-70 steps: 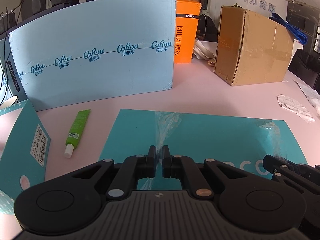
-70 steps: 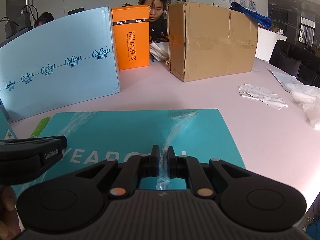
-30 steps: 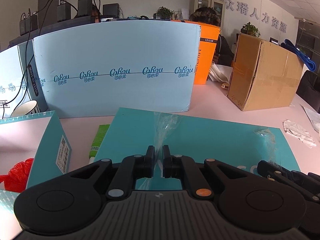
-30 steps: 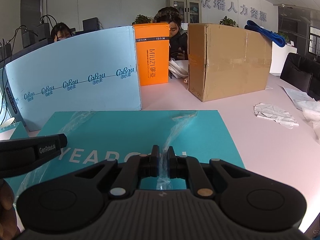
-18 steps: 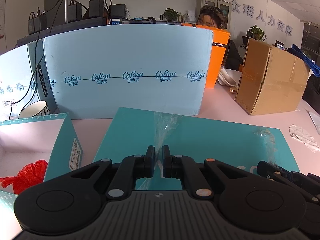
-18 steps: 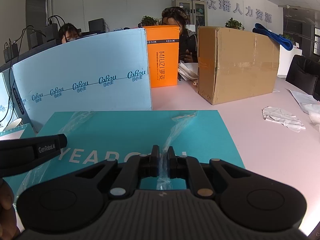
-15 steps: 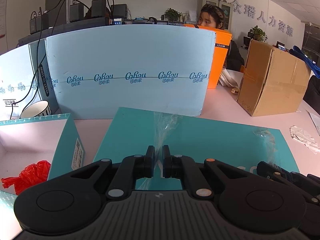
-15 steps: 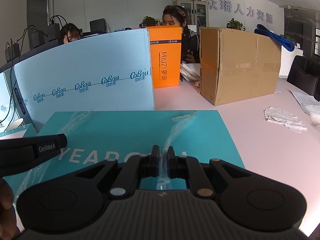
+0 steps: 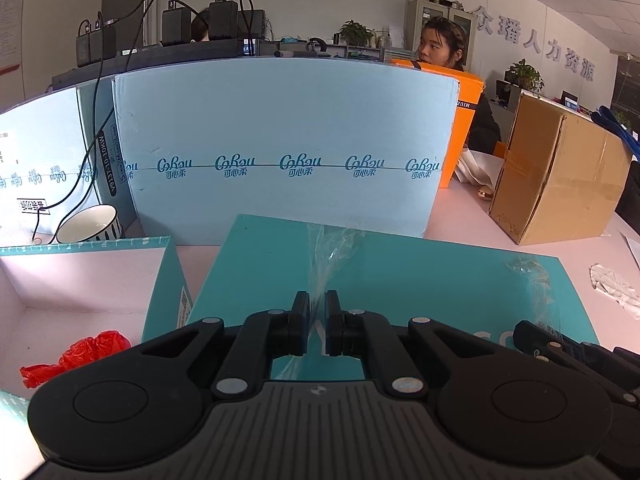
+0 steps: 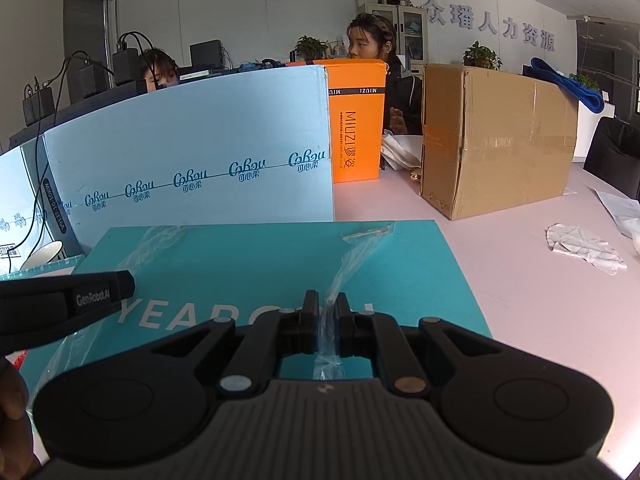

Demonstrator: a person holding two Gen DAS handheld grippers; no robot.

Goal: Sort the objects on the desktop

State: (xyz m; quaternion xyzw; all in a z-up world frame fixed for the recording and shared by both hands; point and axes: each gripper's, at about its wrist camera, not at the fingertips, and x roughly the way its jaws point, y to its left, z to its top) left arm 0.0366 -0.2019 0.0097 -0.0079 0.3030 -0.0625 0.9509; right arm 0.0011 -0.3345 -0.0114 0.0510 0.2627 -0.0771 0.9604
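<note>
We hold the teal box lid (image 9: 420,276) aloft, left gripper (image 9: 317,306) and right gripper (image 10: 329,308) each pinching its clear plastic wrap (image 10: 352,264).

Black left gripper (image 9: 316,322) with 2 fingers (image 9: 300,312), ribbed grey housing, silver rivets.

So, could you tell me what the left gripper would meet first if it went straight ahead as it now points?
Probably the tall light blue box. The left gripper is pinching clear plastic wrap on the teal lid, pointing along it, though depth is unclear.
</note>
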